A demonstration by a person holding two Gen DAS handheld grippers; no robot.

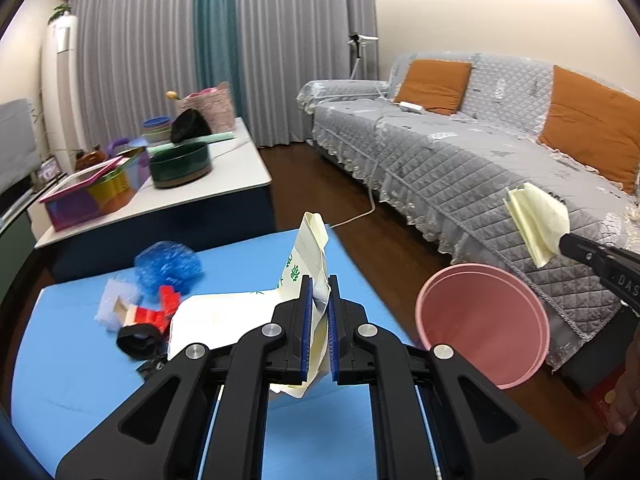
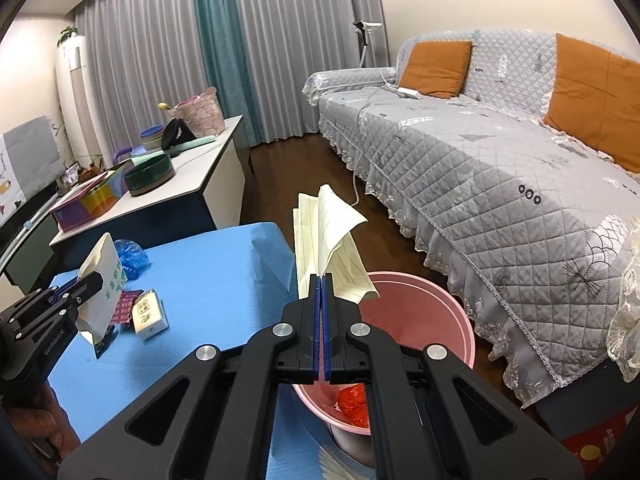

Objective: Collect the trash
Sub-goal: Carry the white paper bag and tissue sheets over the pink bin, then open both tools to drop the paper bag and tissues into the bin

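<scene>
Left wrist view: nearest the camera, the left gripper (image 1: 319,332) fills the bottom of the frame, its two blue-padded fingers clenched on a crumpled white paper bag (image 1: 304,264) with green printing. The bag stands up between the fingers above a blue table (image 1: 72,380). On the table to the left lie a red and white scrap (image 1: 150,314), a black roll (image 1: 136,340), a pale fuzzy piece (image 1: 116,298) and a crinkled blue plastic wad (image 1: 168,266), all close together. To the right, just beside the table edge, a pink bin (image 1: 482,324) stands on the dark wooden floor (image 1: 360,216). Above the bin, the right gripper (image 1: 560,246) reaches in from the right edge, holding a folded sheet of pale yellow lined paper (image 1: 538,222). A grey quilted sofa (image 1: 460,152) with orange cushions (image 1: 434,84) runs along the right. A white side table (image 1: 240,164) behind holds bowls and boxes.

Right wrist view: nearest the camera, the right gripper (image 2: 322,292) has its fingers pressed tight on the yellow lined paper (image 2: 328,236), which rises above them over the pink bin (image 2: 420,312). Something red (image 2: 354,404) lies inside the bin. At the left, the left gripper (image 2: 86,286) grasps the white bag (image 2: 102,280) above the blue table (image 2: 216,280). Just beside it on the table lie a small white box (image 2: 149,314) and a patterned pink packet (image 2: 124,304), with the blue wad (image 2: 130,258) farther back.
</scene>
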